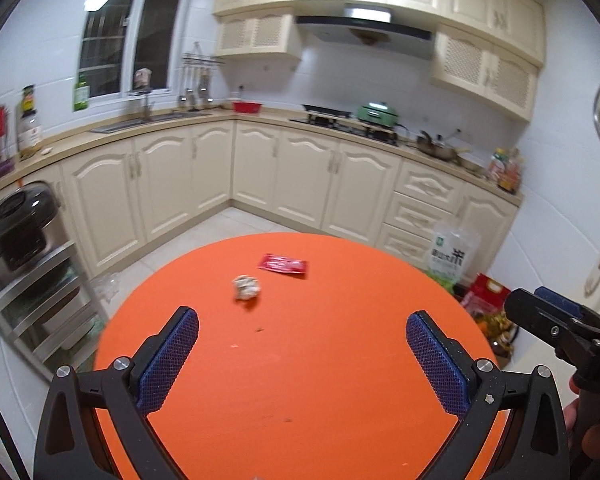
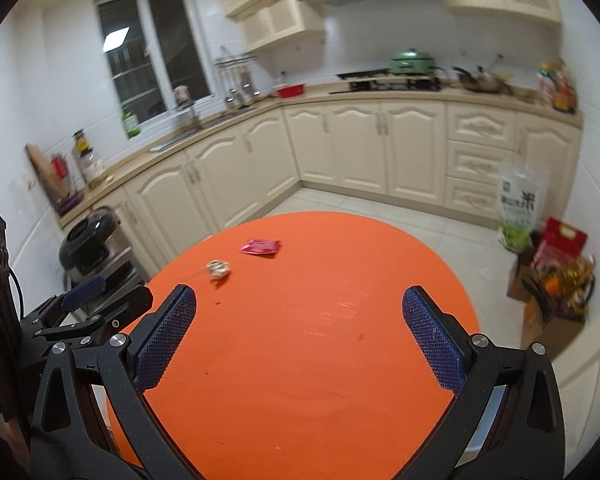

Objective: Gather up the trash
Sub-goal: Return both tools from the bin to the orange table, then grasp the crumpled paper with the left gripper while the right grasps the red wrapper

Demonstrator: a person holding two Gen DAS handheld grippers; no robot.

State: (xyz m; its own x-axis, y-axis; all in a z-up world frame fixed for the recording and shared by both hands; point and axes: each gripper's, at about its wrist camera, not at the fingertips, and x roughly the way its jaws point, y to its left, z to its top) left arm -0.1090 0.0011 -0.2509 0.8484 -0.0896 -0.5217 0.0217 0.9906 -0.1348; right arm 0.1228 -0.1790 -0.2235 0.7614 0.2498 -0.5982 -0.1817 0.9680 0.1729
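Round orange worktop (image 1: pixel 300 380) in a kitchen, ringed by cream cabinets (image 1: pixel 172 184). Off its left edge, a metal rack (image 1: pixel 40 304) with a black cooker (image 1: pixel 18 228) on top; off its right edge, a rice bag (image 1: pixel 452 256) and boxes on the floor. On the far half of the worktop, a crumpled paper ball (image 1: pixel 246 287) and, just beyond it to the right, a flat red wrapper (image 1: pixel 283 265), close together but apart. Bare worktop between both and the grippers. Left gripper (image 1: pixel 302 332) spread wide, holding nothing, paper ball ahead and slightly left of centre. Right gripper (image 2: pixel 299 308) likewise wide open and empty, paper ball (image 2: pixel 218 269) and wrapper (image 2: pixel 261 247) ahead, well to its left.
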